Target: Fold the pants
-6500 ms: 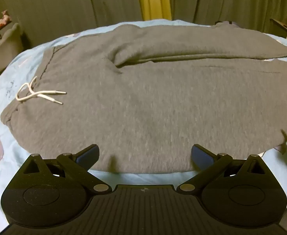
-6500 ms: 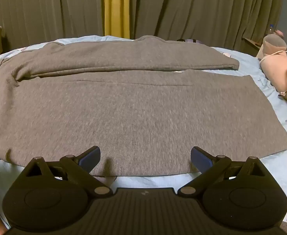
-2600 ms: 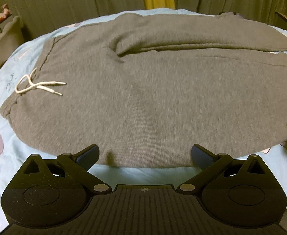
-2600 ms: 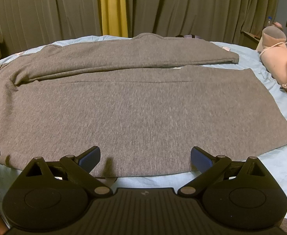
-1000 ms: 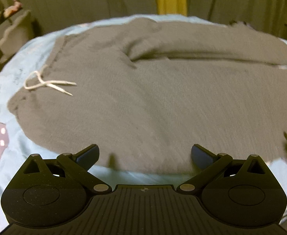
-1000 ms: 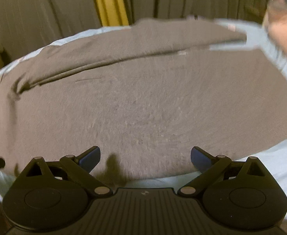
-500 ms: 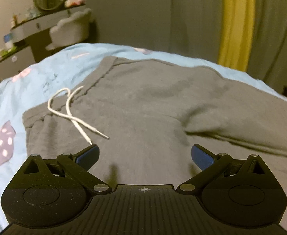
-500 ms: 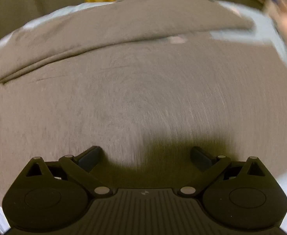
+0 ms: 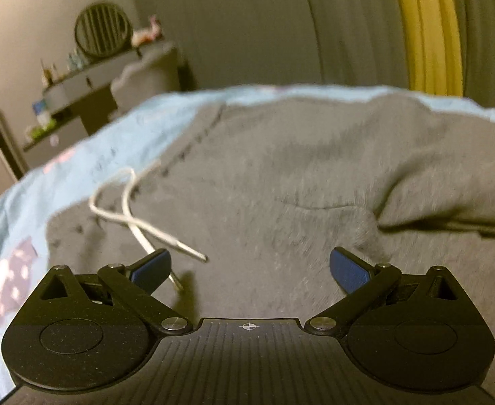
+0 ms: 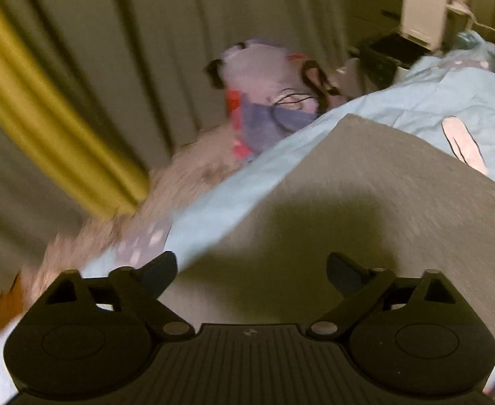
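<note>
My left gripper hangs wide open over the waistband end of the grey pants, nothing between its fingers; the white drawstring lies just beyond its left finger. My right gripper is closing, still wide and empty, above a pant-leg corner. The pants lie flat on the blue bed, with curtains beyond.

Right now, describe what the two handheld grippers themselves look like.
Both are matte black. The left gripper has a ribbed centre plate with a small crosshair mark, round discs on either side, silver pivot screws and linkage arms ending in blue pads. The right gripper has the same build; its pads look darker in shadow.
</note>
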Tool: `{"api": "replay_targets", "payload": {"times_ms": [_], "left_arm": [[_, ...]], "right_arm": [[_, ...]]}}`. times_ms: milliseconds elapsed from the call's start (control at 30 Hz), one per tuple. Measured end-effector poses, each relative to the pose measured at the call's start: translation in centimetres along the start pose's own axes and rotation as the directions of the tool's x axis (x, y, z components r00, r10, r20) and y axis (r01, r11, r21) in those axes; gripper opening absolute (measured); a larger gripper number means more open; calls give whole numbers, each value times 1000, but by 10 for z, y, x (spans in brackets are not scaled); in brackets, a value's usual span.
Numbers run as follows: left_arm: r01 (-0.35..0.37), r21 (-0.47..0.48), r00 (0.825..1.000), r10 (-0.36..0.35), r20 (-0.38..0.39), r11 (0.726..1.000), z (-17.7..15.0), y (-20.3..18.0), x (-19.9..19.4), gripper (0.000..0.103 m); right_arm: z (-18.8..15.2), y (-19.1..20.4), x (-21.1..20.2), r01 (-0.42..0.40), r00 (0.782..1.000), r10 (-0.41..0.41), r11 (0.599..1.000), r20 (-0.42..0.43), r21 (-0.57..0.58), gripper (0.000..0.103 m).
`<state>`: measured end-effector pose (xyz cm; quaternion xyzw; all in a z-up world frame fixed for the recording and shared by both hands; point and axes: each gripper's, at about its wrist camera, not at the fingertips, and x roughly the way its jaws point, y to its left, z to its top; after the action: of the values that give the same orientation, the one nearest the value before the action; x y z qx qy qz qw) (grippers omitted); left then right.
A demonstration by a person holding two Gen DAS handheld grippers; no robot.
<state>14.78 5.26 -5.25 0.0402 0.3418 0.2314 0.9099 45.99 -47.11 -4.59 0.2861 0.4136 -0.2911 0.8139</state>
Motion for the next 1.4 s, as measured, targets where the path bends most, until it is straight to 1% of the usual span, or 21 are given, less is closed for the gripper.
{"api": "replay_targets", "payload": {"times_ms": [67, 133, 200, 233, 267, 300, 367, 433, 500, 667, 800, 867, 933, 1000, 1033, 1100, 1133, 1233, 1300, 1333, 1400], "left_arm": [[17, -49, 1000, -17, -1, 999, -1, 6, 3, 103], [31, -92, 999, -32, -8, 995, -2, 10, 7, 103], [30, -107, 1000, -30, -2, 994, -6, 11, 5, 103], [26, -109, 1000, -26, 1, 994, -7, 10, 6, 103], [23, -107, 1000, -23, 3, 994, -7, 10, 6, 103], [23, -108, 1000, -23, 6, 994, -10, 8, 4, 103], [37, -124, 999, -36, 10, 992, -9, 8, 2, 103], [62, -165, 998, -60, 16, 984, -10, 13, 4, 103], [57, -200, 998, -56, 14, 978, -12, 19, 4, 103], [97, -235, 995, -98, 8, 967, -11, 29, 5, 103], [117, -256, 993, -118, 12, 960, -12, 36, 2, 103], [130, -256, 991, -132, 10, 958, -13, 39, -1, 103], [147, -261, 989, -150, 8, 954, -13, 42, -6, 103], [177, -284, 984, -178, 22, 943, -10, 48, -14, 103], [193, -293, 981, -191, 35, 936, -6, 51, -20, 103], [209, -314, 978, -199, 65, 926, 5, 59, -32, 103], [217, -325, 976, -202, 82, 920, 14, 63, -38, 103], [296, -302, 954, -262, 148, 906, 51, 65, -39, 103], [359, -301, 933, -333, 134, 884, 82, 60, -22, 103], [402, -317, 915, -385, 119, 859, 100, 56, -6, 103], [428, -363, 898, -435, 66, 828, 132, 45, 28, 103]], "right_arm": [[5, 6, 16, 37, 999, -37, 999, -20, -1, 73], [6, 8, 27, 74, 996, -74, 997, -55, 2, 68], [5, 3, 30, 89, 996, -88, 996, -34, 21, 64], [4, 1, 29, 97, 995, -97, 995, -25, 26, 56], [7, 6, 36, 114, 993, -114, 993, -16, 18, 38], [4, 6, 34, 136, 991, -136, 991, 0, -2, 30], [3, -1, 30, 90, 996, -89, 995, 10, -34, 6], [-1, -12, 14, 48, 998, -48, 998, 29, -32, 5], [-9, -24, -20, -2, 994, 11, 997, 110, -80, 5], [-68, -94, -122, -119, 942, 154, 984, 297, -132, 5], [-146, -180, -154, -174, 953, 154, 983, 262, 57, 5], [-176, -211, -149, -109, 974, 73, 981, 215, 163, 1], [-183, -228, -135, -67, 988, 35, 974, 148, 216, 1], [-177, -240, -133, -145, 981, 102, 952, 167, 269, 4], [-173, -242, -134, -175, 974, 125, 943, 189, 282, 7], [-164, -248, -130, -220, 966, 162, 925, 200, 310, 25], [-163, -252, -126, -253, 961, 197, 910, 195, 328, 42], [-161, -262, -112, -345, 935, 281, 860, 217, 376, 48], [-166, -267, -115, -390, 919, 326, 829, 220, 401, 60], [-163, -271, -114, -415, 910, 355, 808, 216, 419, 68], [-156, -275, -112, -435, 900, 387, 789, 199, 433, 72]]}}
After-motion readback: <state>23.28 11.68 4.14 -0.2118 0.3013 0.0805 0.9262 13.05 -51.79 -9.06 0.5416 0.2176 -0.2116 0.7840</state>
